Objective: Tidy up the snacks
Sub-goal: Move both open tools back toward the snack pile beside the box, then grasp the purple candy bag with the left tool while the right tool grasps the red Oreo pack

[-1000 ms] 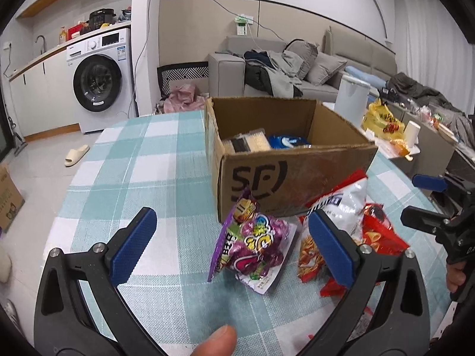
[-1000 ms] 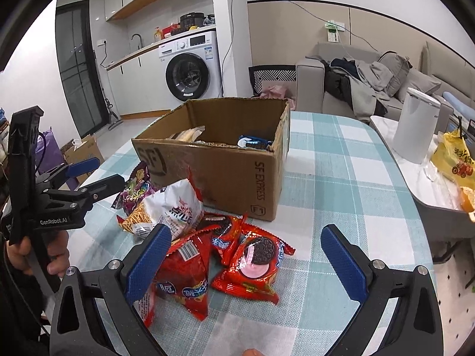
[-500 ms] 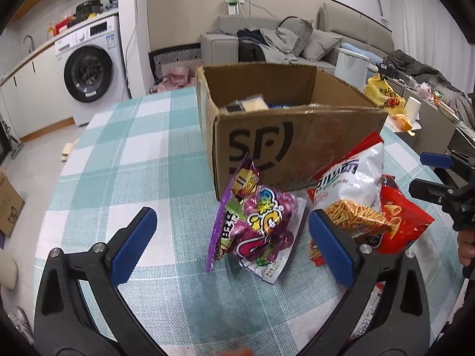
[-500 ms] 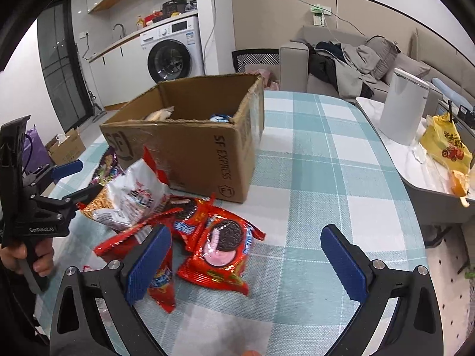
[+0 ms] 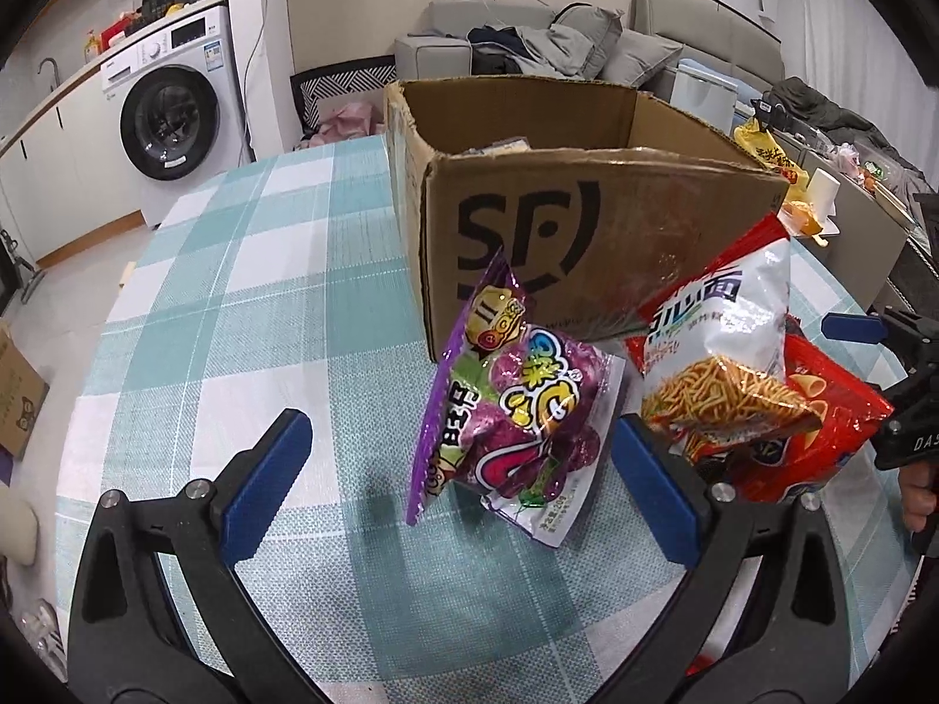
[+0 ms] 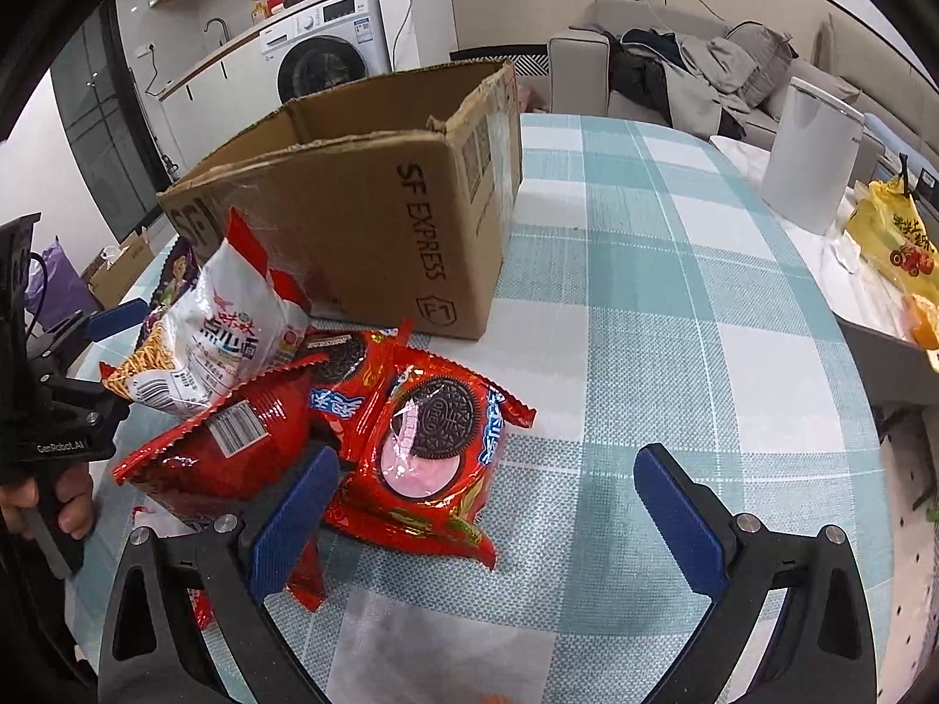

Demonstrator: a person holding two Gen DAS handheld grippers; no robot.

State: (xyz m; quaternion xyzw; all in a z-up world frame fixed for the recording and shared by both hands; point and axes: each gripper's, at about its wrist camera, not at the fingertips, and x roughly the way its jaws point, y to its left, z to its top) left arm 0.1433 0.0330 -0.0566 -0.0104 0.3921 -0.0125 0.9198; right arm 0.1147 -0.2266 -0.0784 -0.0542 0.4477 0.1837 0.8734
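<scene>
The left wrist view shows the purple candy bag point(image 5: 516, 410) standing tilted against the front of the cardboard box point(image 5: 587, 234), between the wide spread blue pads of the left tongs point(image 5: 463, 487), which pinch nothing. Right of it leans the white noodle snack bag point(image 5: 716, 352), lying on a red chip bag point(image 5: 821, 428). Only this view looks into the box, where a pale packet shows over the rim. The right wrist view shows what the left one hides: two red Oreo packs, the nearer Oreo pack point(image 6: 434, 446) flat on the surface point(image 6: 645, 322) between the pads of the right tongs point(image 6: 487, 522), also wide spread and pinching nothing. The purple bag is nearly hidden there behind the noodle bag.

Compared with one second ago, both tongs have come lower and closer to the snacks, so the bags and the box look bigger; the snacks themselves have not moved.

Around: a washing machine point(image 5: 170, 111) at the far left, a sofa point(image 5: 528, 41) with clothes behind the box, a white bin point(image 6: 810, 158) and a yellow bag point(image 6: 898, 240) beyond the right edge of the surface
</scene>
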